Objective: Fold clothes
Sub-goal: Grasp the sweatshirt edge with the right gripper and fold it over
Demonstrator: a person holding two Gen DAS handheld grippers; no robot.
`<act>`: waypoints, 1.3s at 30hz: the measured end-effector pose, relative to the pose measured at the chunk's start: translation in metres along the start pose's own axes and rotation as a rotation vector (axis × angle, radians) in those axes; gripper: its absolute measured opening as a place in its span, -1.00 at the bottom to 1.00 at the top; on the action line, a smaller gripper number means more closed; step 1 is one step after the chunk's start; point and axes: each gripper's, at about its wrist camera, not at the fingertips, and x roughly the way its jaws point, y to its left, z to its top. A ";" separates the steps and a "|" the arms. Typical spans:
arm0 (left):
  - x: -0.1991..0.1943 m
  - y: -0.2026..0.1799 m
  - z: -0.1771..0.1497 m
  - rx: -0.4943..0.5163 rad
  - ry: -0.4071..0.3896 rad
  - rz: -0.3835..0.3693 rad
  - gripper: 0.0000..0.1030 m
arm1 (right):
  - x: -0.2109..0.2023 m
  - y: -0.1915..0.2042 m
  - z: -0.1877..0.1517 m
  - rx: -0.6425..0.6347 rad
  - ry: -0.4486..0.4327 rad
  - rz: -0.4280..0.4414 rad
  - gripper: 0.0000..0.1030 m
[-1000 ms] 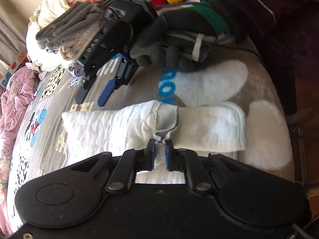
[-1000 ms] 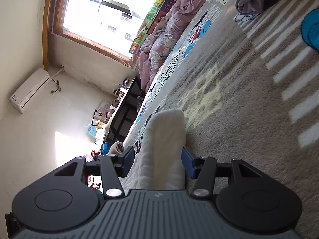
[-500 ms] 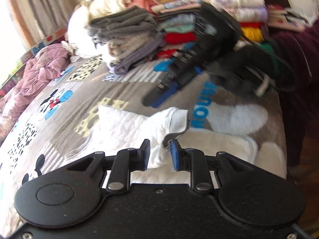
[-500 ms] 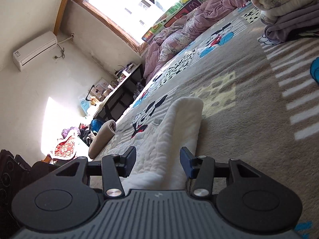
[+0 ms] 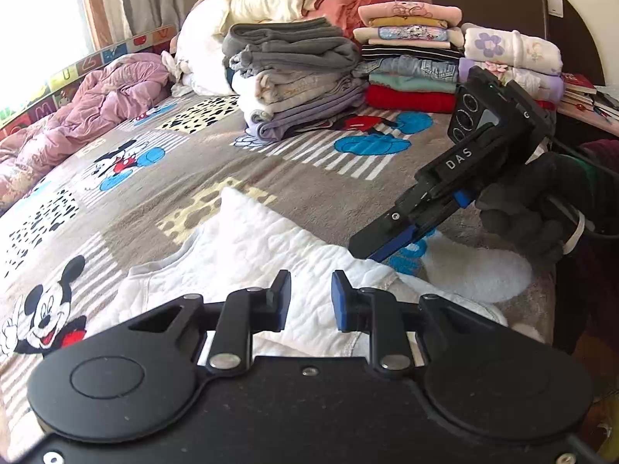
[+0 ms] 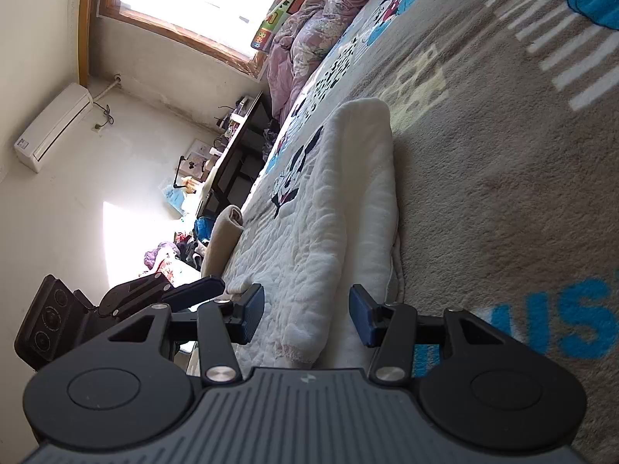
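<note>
A white quilted garment (image 5: 247, 259) lies folded on the grey cartoon-print blanket (image 5: 317, 181); it also shows in the right wrist view (image 6: 329, 208). My left gripper (image 5: 308, 299) is open and empty, just above the garment's near edge. My right gripper (image 6: 306, 315) is open, its jaws either side of the garment's near end without gripping it. In the left wrist view the right gripper (image 5: 390, 237) hovers at the garment's right end, held by a gloved hand (image 5: 537, 205). The left gripper also shows in the right wrist view (image 6: 193, 290).
Stacks of folded clothes (image 5: 294, 73) (image 5: 410, 65) stand at the bed's far side before a dark headboard (image 5: 503, 4). A pink quilt (image 5: 77, 108) lies bunched at the left by the window. A dark desk (image 6: 240, 154) stands beyond the bed.
My left gripper has let go of the garment's grey-lined edge and opened; the flap now lies flat. Both grippers have tilted and lifted slightly; the right stays open.
</note>
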 end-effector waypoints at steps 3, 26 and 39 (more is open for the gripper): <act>0.008 -0.002 -0.004 -0.019 0.006 0.004 -0.59 | 0.004 0.003 -0.004 -0.028 0.001 -0.023 -0.07; 0.058 0.030 0.038 -0.204 -0.056 0.062 -0.58 | -0.007 -0.031 -0.030 0.288 -0.113 0.052 -0.80; 0.162 0.063 0.046 -0.325 0.134 0.127 -0.70 | 0.005 -0.038 -0.029 0.281 -0.082 0.021 -0.86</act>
